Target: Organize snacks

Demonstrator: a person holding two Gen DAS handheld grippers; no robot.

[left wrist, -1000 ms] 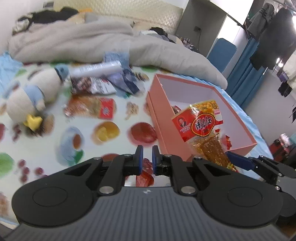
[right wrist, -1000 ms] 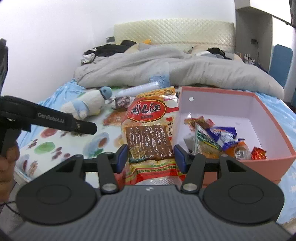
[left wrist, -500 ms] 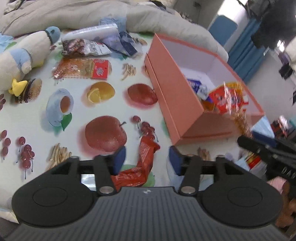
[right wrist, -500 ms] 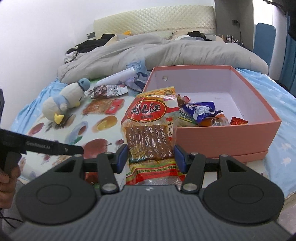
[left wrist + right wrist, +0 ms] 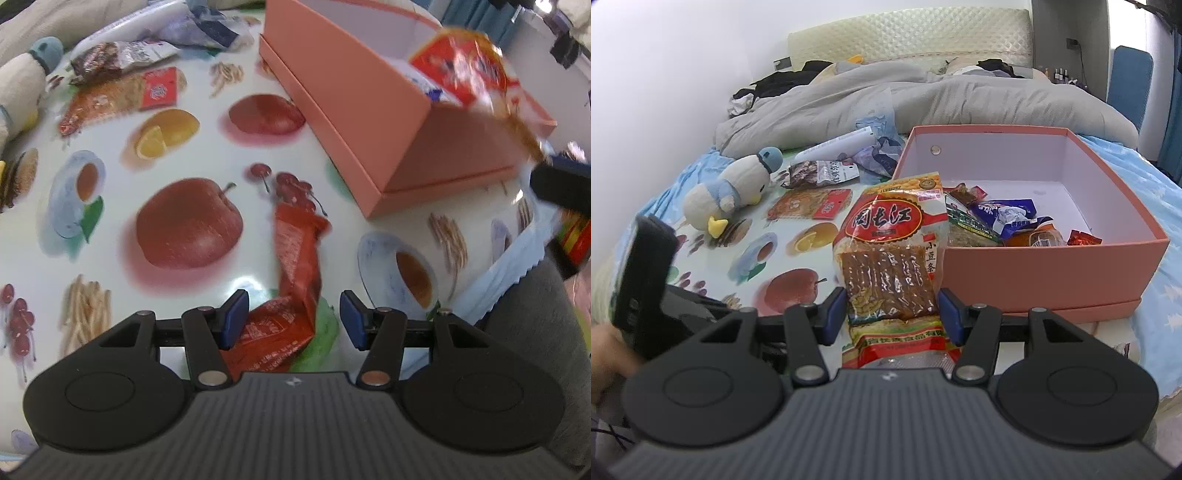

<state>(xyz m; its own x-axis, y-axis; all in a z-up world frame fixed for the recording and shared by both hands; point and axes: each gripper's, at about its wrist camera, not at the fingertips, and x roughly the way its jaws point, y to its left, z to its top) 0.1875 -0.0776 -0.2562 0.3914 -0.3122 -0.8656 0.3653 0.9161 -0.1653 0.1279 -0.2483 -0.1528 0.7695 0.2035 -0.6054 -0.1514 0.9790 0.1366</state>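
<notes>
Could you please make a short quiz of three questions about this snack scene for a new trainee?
1. True or false: the right gripper is shut on the bean-strip packet.
2. What lies between the open fingers of the left gripper? A) plush penguin B) red wrapper C) white tube
3. Fill in: the blue packet lies inside the ____ box.

Key: 1 true. 2 B, the red wrapper on the fruit-print cloth. 3 pink.
</notes>
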